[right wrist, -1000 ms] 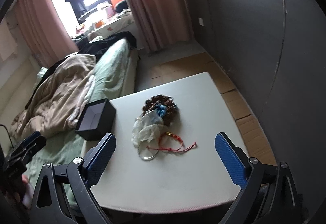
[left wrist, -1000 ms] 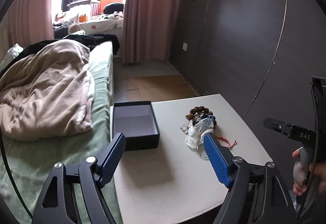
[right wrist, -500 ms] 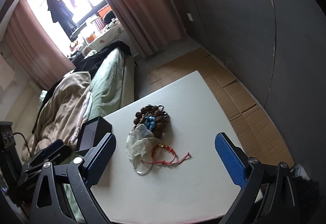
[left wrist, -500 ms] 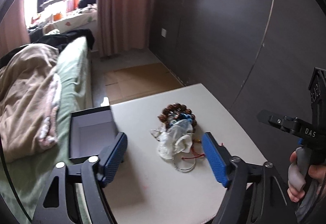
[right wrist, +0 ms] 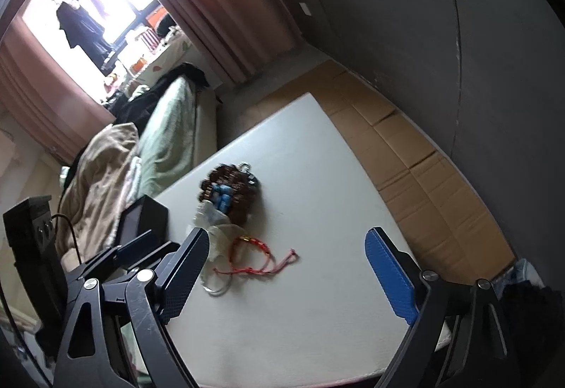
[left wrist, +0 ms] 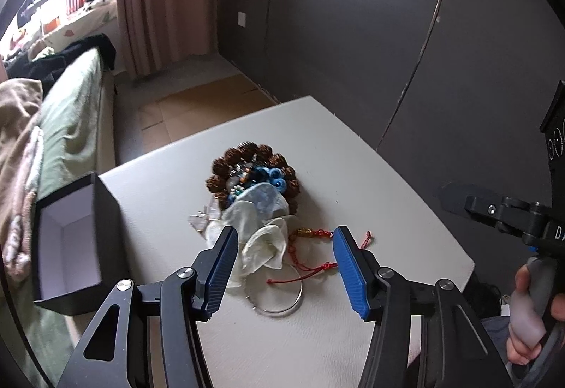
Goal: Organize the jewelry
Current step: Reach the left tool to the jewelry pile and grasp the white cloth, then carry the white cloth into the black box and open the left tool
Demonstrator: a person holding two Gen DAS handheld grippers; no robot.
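A jewelry pile lies mid-table: a brown bead bracelet (left wrist: 254,155) around blue beads (left wrist: 273,173), pale shell pieces (left wrist: 261,229), a red cord bracelet (left wrist: 312,233) and a silver bangle (left wrist: 279,308). My left gripper (left wrist: 284,243) hovers just above the pile's near end. Its jaws are closing, with the shells and cord framed between the blue pads (left wrist: 348,268) but untouched. An open black box (left wrist: 106,229) with a white inside stands at the table's left edge. My right gripper (right wrist: 287,241) hangs over the red cord bracelet (right wrist: 257,257), jaws wide, closing slightly, holding nothing.
The white table (left wrist: 353,158) has bare surface to the right of and in front of the pile. A bed with a green sheet (left wrist: 70,112) and a beige blanket adjoins its left side. Dark wall panels (left wrist: 353,35) and floor cardboard (right wrist: 423,169) lie beyond. A hand (left wrist: 529,310) grips the right tool.
My left gripper swung right and down from beside the box to over the jewelry, and its jaws narrowed. My right gripper sank and rolled, and its jaws came in a little.
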